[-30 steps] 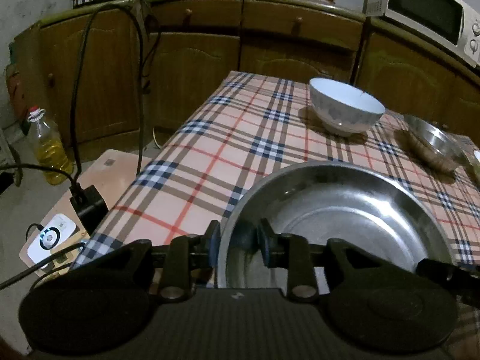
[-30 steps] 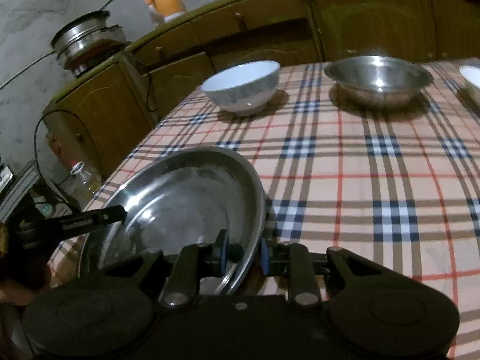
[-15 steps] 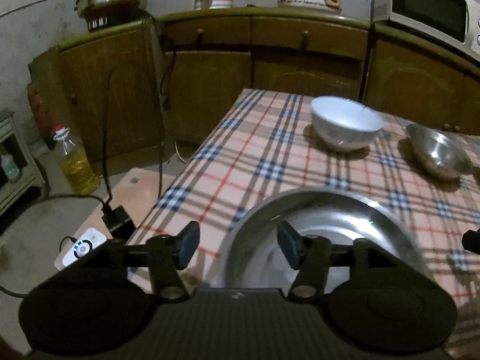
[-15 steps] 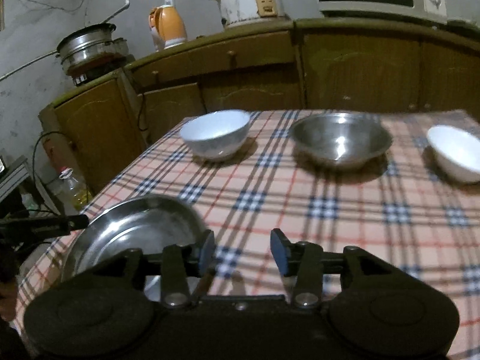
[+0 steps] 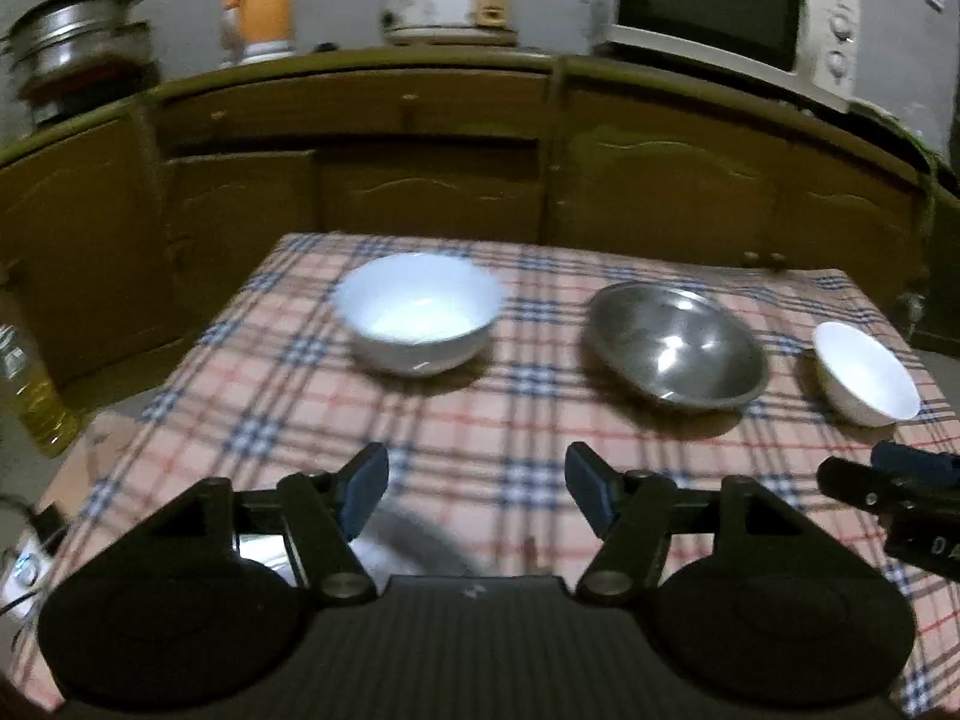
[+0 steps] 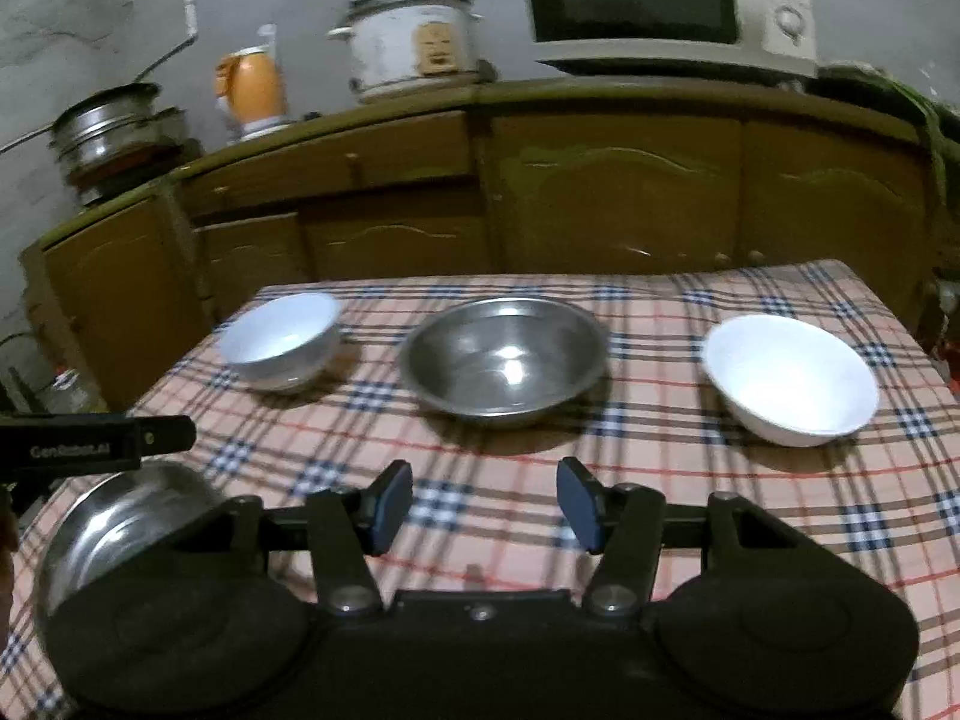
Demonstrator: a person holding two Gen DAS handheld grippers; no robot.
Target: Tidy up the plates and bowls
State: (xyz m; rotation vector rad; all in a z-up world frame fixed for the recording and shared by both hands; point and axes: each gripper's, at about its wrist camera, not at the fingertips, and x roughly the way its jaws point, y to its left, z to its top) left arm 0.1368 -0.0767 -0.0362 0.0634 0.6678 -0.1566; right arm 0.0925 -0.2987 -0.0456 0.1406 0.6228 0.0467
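Note:
On the plaid table a large white bowl [image 5: 417, 315] stands at the back left, a steel bowl [image 5: 675, 348] in the middle and a smaller white bowl [image 5: 867, 381] at the right. They also show in the right wrist view: the large white bowl [image 6: 279, 339], the steel bowl [image 6: 504, 354], the small white bowl [image 6: 789, 378]. A steel plate [image 6: 120, 516] lies at the near left edge, mostly hidden under my left gripper [image 5: 477, 495]. Both my left gripper and my right gripper [image 6: 485, 507] are open, empty and raised over the near table.
Wooden cabinets [image 6: 600, 192] run behind the table, with a rice cooker [image 6: 408, 48], a microwave [image 6: 666, 0], an orange kettle [image 6: 252, 90] and a steel pot [image 6: 108, 132] on top. An oil bottle [image 5: 33, 396] stands on the floor at the left.
Both grippers let go of the steel plate's rim, opened wide, and pulled up and back. The plate now lies on the table at the near left.

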